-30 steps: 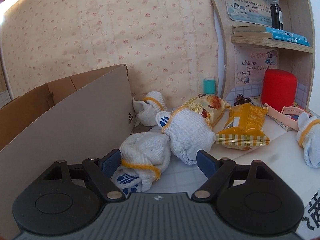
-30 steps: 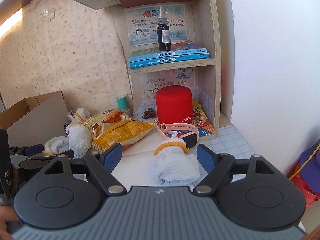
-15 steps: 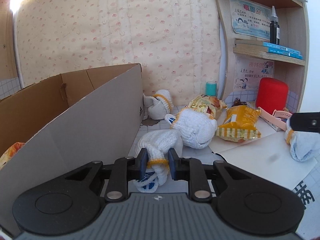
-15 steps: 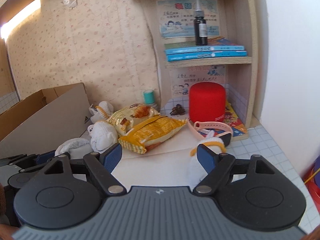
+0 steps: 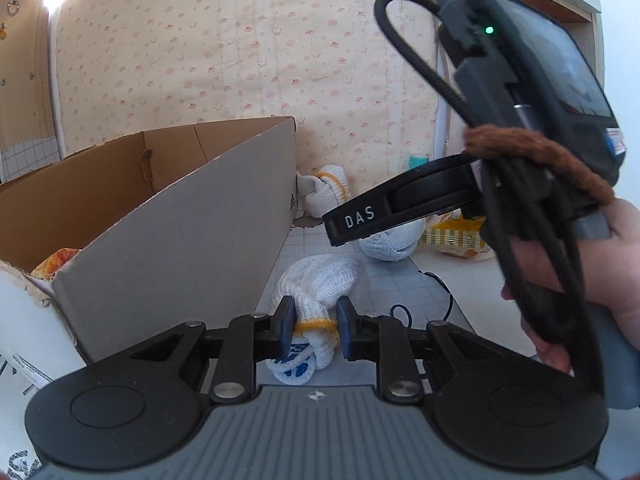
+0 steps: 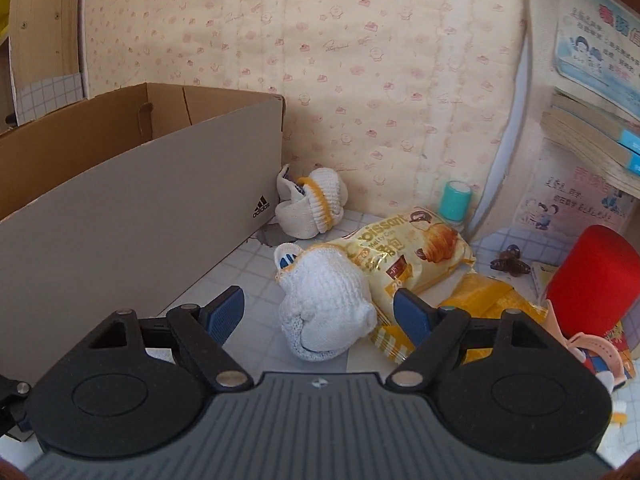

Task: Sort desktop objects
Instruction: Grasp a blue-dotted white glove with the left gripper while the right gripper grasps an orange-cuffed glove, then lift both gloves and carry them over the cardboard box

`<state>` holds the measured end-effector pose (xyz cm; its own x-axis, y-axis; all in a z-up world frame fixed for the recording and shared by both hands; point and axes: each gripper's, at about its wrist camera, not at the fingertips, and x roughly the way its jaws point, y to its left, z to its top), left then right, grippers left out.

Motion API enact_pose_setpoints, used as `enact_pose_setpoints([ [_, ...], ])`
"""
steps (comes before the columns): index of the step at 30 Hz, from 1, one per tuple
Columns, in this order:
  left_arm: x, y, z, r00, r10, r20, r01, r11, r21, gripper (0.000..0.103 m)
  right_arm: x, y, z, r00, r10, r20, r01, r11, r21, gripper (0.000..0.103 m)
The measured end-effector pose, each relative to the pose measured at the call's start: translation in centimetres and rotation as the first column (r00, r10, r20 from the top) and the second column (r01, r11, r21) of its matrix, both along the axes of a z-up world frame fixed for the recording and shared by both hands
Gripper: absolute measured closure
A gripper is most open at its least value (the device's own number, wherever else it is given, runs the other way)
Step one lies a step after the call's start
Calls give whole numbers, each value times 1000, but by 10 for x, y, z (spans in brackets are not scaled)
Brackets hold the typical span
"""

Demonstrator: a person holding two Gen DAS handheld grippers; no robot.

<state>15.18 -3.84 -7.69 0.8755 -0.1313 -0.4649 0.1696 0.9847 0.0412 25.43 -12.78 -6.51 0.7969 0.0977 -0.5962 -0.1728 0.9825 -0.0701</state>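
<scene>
Landmark: cardboard box [image 5: 172, 216], open top, adidas logo on its grey side, standing on the tiled desk [image 6: 240, 276].

Left gripper [image 5: 312, 326]: jaws pinching a white knit glove bundle [image 5: 320, 284] at its yellow cuff band, just off the box's right side near the front corner. Bundle looks lifted off the tiles, but contact can't be confirmed. Orange snack wrapper [image 5: 56, 258] visible inside the box at its near end.

Right gripper [image 6: 318, 312]: jaws spread wide, nothing between the pads touching them. A second white glove ball [image 6: 326, 308] sits on the desk between the fingers, right of the box's side wall and apart from it. In the left wrist view the right gripper body crosses the frame to the right of the box, held by a hand [image 5: 600, 264].

Third glove bundle [image 6: 316, 204]: at the box's far right corner, against the wallpapered wall, touching or nearly touching the box.

Croissant bag [image 6: 412, 248]: right of the box, behind the second glove ball and touching it. Yellow snack bag [image 6: 472, 308] further right, partly under the croissant bag. Red cylinder [image 6: 592, 276], teal cap [image 6: 454, 200] and brown hair clip [image 6: 510, 264] are well away from the box, far right.
</scene>
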Motion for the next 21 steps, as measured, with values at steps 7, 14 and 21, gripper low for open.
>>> enact_pose_setpoints([
  [7,2,2,2,1000,2,2,-2,1000,-3,73,27,1,-17,996,-9,-92,9,1000,-1,50],
  [14,6,-3,5,1000,-12,18,11,1000,5,55,5,-8,-3,998,-21,-59,26,996,90,52],
  [21,19,-16,2,1000,0,3,0,999,43,40,-37,-22,25,999,-46,21,44,996,74,51],
])
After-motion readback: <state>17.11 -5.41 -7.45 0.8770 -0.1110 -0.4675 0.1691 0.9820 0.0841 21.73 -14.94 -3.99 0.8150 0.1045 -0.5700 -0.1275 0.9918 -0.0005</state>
